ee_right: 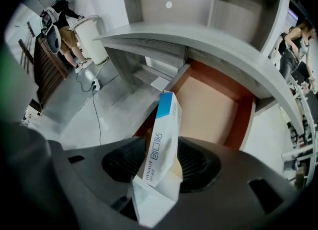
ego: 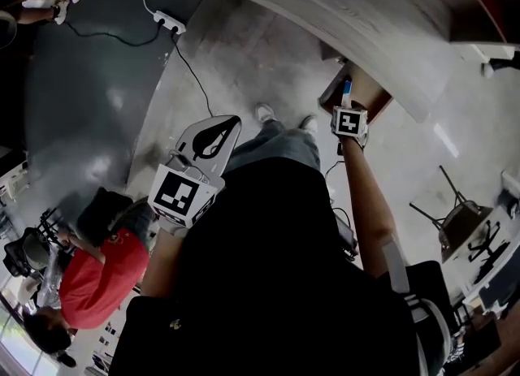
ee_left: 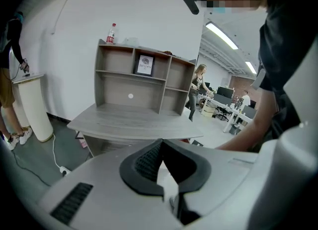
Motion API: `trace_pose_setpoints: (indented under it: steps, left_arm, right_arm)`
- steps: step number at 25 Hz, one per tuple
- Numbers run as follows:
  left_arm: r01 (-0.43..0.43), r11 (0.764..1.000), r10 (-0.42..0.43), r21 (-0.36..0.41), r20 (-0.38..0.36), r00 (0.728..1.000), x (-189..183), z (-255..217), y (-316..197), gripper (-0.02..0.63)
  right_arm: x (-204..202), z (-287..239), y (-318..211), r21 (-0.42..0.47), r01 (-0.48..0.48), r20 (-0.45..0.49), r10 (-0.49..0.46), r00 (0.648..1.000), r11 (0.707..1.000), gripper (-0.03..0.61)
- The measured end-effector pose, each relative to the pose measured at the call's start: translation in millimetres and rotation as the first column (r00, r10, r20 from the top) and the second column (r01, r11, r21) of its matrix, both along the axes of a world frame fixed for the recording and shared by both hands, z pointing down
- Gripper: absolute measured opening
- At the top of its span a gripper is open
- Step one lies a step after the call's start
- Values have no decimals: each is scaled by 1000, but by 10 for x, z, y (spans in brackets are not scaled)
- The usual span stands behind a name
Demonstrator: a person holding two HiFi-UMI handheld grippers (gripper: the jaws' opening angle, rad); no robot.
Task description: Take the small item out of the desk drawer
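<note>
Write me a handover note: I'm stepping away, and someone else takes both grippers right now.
Left gripper: jaws together, empty, held back from the desk.
Right gripper: pointing down over the open drawer, jaws wide. The white-and-blue box stands tilted between them and looks loose rather than pinched.
Drawer: pulled out under the desk top; the part of its floor that shows is bare.
Done: drawer open, box between the right jaws.
Left: probably close firmly on the box, then carry it clear of the drawer.
</note>
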State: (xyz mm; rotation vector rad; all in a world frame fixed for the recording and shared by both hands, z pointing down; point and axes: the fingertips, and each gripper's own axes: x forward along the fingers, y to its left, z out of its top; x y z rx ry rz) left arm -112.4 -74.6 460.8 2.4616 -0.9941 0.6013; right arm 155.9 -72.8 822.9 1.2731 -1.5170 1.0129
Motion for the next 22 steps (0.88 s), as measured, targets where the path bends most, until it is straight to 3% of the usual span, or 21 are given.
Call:
trace_pose_setpoints:
  steps: [4, 10, 22]
  left_arm:
    - [11, 1000, -11, -8, 13, 1000, -107, 45, 37, 8]
    - [11, 1000, -11, -8, 19, 1000, -175, 53, 67, 8]
    - [36, 999, -35, 21, -11, 999, -103, -83, 132, 8]
  right_arm:
    - [91, 103, -52, -6, -17, -82, 16, 996, 1000, 188]
    - [171, 120, -193, 30, -10, -171, 15, 985, 1000, 81]
    - [122, -135, -143, 25, 52, -250, -44, 967, 998, 74]
